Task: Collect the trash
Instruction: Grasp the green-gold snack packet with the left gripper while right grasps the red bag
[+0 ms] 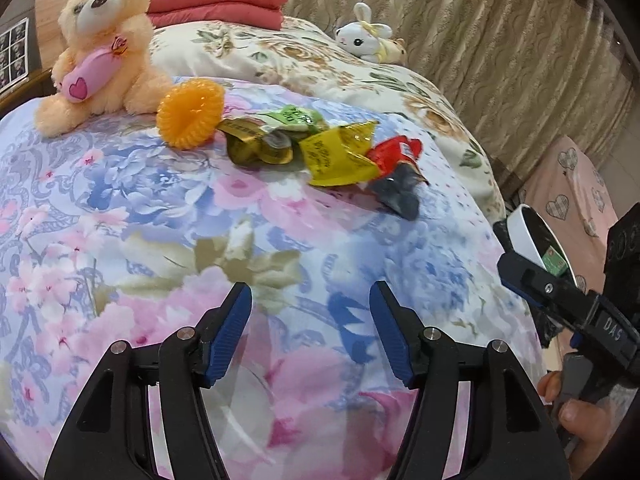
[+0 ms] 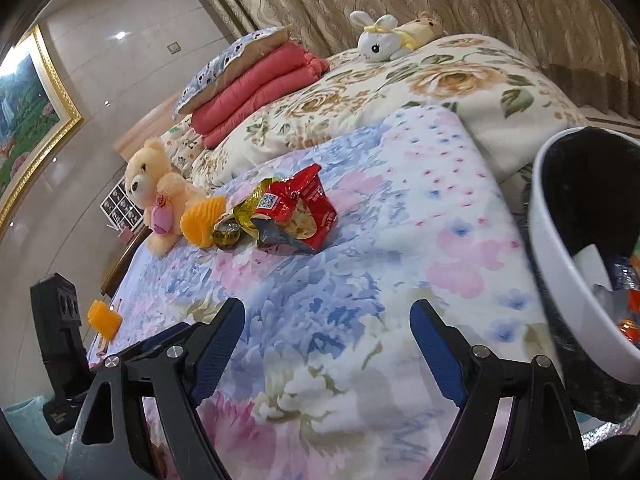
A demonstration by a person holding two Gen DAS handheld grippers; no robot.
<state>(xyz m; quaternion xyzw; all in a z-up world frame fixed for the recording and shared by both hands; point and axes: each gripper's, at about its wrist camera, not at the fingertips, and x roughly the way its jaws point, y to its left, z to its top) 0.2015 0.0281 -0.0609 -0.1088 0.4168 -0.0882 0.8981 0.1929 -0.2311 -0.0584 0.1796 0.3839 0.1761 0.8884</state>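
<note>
- A peach plush teddy bear (image 1: 102,46) hugging a pink heart-marked pillow sits on the floral bedspread (image 1: 132,220).
- An orange ribbed plastic ring (image 1: 190,114) lies just beside the bear.
- A white plush bunny (image 2: 378,38) rests on the cream rose-patterned blanket (image 2: 452,84).
- Folded coral-red quilts (image 2: 256,92) are stacked under a pillow.
- A gold-framed landscape painting (image 2: 28,116) hangs on the wall.
- Beige wavy curtains (image 1: 500,40) hang behind the bed.

Even indoor light, soft shadows, fisheye-bent edges, dark corners, slight blur.
</note>
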